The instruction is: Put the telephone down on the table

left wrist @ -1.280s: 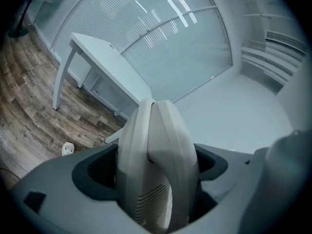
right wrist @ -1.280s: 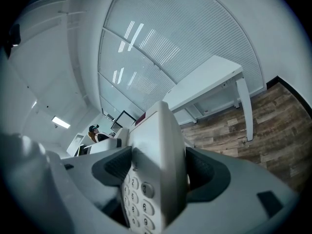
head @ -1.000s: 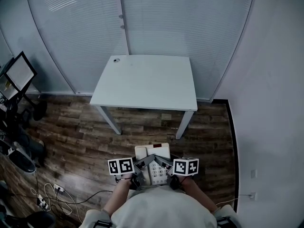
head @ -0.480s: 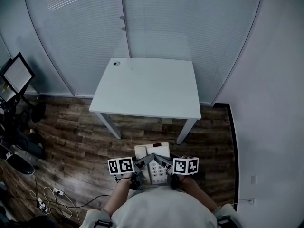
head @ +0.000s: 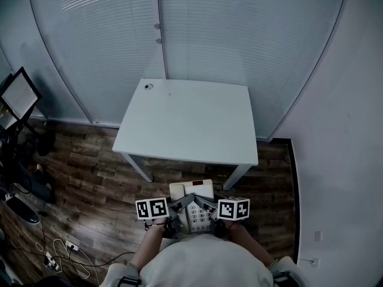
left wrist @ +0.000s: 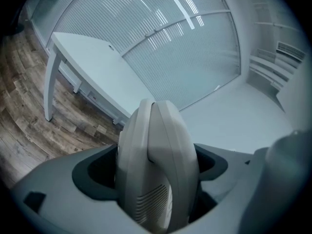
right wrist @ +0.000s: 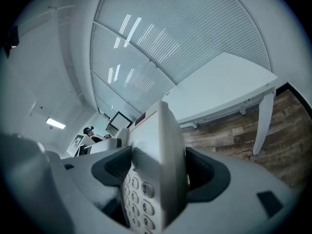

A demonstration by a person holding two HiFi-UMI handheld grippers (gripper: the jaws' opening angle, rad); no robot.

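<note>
Left gripper [head: 177, 211] is clamped on the handset [left wrist: 156, 169] side. The phone [head: 192, 191] hangs between both grippers, close to the body, long axis 12–6. Right gripper [head: 208, 209] is clamped on the keypad [right wrist: 139, 199] side. The table [head: 188, 121] lies at 12 o'clock, well apart across the floor [head: 90, 178], with neither gripper nearer. The phone's near end is hidden by grippers and torso [head: 203, 262]; no cord can be made out.

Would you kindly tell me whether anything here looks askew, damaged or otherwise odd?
Nothing stands out: the telephone is gripped on both sides by the left tongs and right tongs, and the table stands upright, without visible damage.
</note>
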